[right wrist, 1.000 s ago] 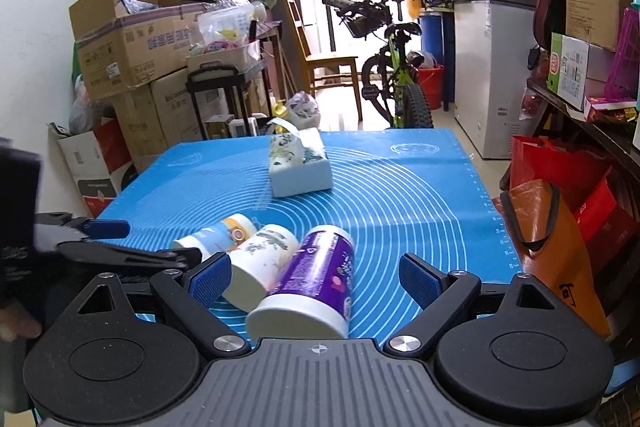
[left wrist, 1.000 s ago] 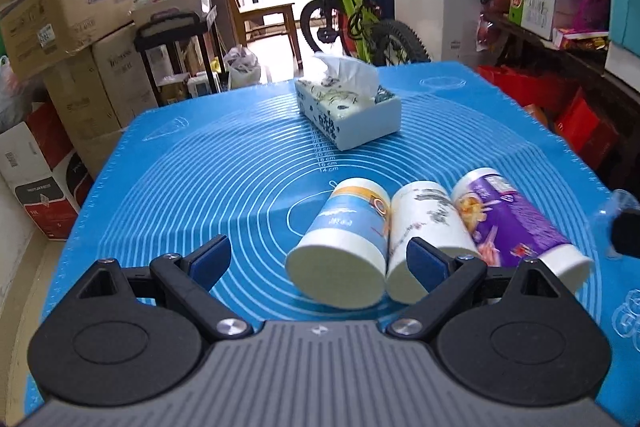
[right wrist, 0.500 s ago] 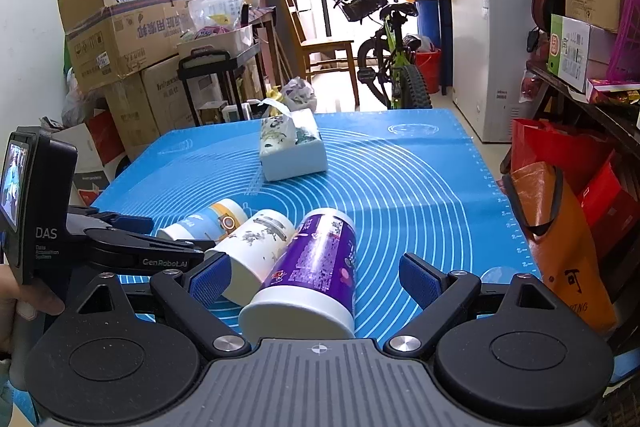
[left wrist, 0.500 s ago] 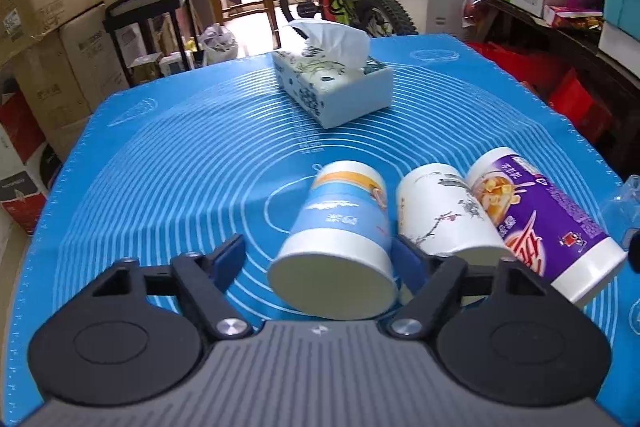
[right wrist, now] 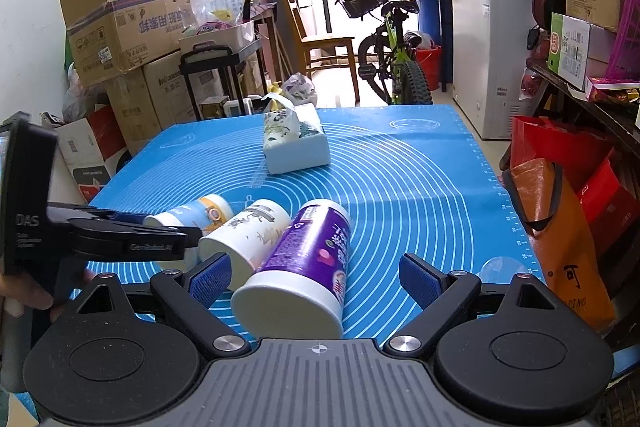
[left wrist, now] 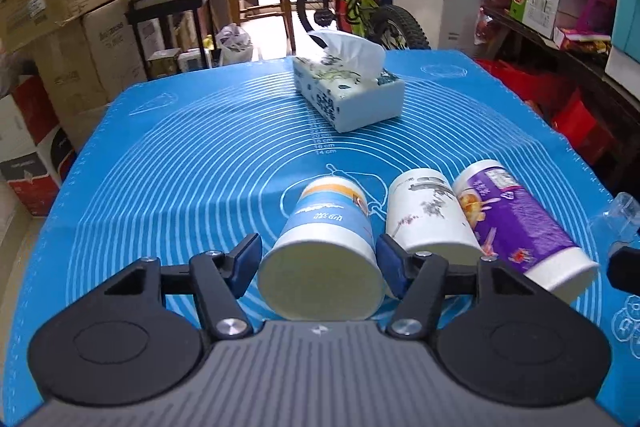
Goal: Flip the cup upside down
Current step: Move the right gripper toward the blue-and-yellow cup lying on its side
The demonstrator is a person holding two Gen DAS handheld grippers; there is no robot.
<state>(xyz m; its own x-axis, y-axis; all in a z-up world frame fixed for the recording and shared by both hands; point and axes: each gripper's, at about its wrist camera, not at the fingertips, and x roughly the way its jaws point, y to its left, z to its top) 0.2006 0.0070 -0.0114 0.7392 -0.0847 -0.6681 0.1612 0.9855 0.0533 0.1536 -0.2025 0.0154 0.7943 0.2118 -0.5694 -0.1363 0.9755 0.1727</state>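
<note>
Three paper cups lie on their sides on the blue mat (left wrist: 200, 163), bases toward me: a blue-and-white cup (left wrist: 324, 247), a white cup with ink drawings (left wrist: 428, 219) and a purple cup (left wrist: 516, 227). My left gripper (left wrist: 318, 259) has its blue pads on both sides of the blue-and-white cup's wide end, closed in against it. In the right wrist view the purple cup (right wrist: 304, 263) lies between the open fingers of my right gripper (right wrist: 316, 279), nearer the left pad, untouched. The white cup (right wrist: 244, 239) and blue-and-white cup (right wrist: 192, 215) lie to its left.
A tissue box (left wrist: 348, 95) stands mid-mat behind the cups. A clear glass (left wrist: 616, 223) sits at the mat's right edge. Cardboard boxes (right wrist: 132, 35) stack to the left, a bicycle (right wrist: 384, 39) stands beyond the table, and an orange bag (right wrist: 568, 239) hangs at right.
My left gripper has moved forward and closed its fingers around the blue-and-white cup. My right gripper has edged forward toward the purple cup and stayed open.
</note>
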